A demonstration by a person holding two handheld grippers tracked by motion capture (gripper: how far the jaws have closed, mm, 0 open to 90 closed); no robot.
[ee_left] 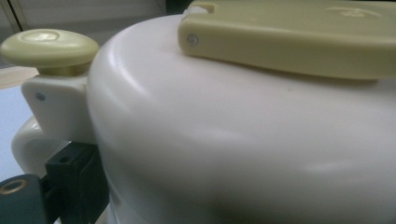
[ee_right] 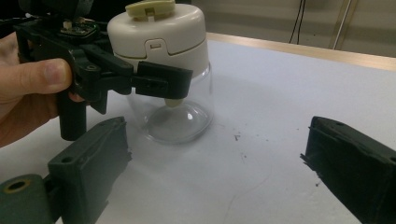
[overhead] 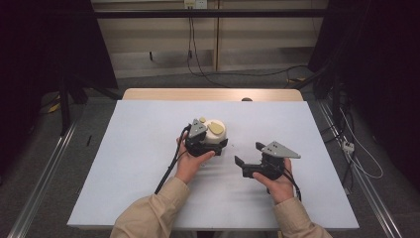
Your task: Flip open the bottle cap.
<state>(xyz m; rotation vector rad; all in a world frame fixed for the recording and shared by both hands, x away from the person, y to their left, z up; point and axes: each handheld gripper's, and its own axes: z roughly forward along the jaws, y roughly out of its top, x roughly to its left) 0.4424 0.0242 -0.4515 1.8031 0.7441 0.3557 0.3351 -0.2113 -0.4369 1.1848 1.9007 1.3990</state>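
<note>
So the jar, the one with a clear glass body and a cream lid, sits about mid-worktop, a bit toward the far edge. The left hand-held gripper is clamped on it right around where the lid meets the glass; in the right gripper view you can see one black jaw pressed across the front, just under the lid's seam. The right hand-held gripper hangs nearby toward the right edge with its jaws spread wide and nothing between them.

Stuff that I think could go sideways:

- The grip is high and on a curved, smooth surface. If the left one squeezes unevenly or lifts, the jar could pivot or squirt out, and glass on a hard worktop isn't forgiving.
- If the point is to pop the lid, only one gripper is holding the jar. Pressing the pale green button or lifting the green flap on top with the right one could tip the whole jar unless the left keeps the base planted.
- The right one's open jaws are close to the glass, so a sloppy approach could knock the jar sideways.
- The left gripper view is too close up on the lid to help with aiming.

There's something pale inside the glass near the jaw; I can't tell what it is.
</note>
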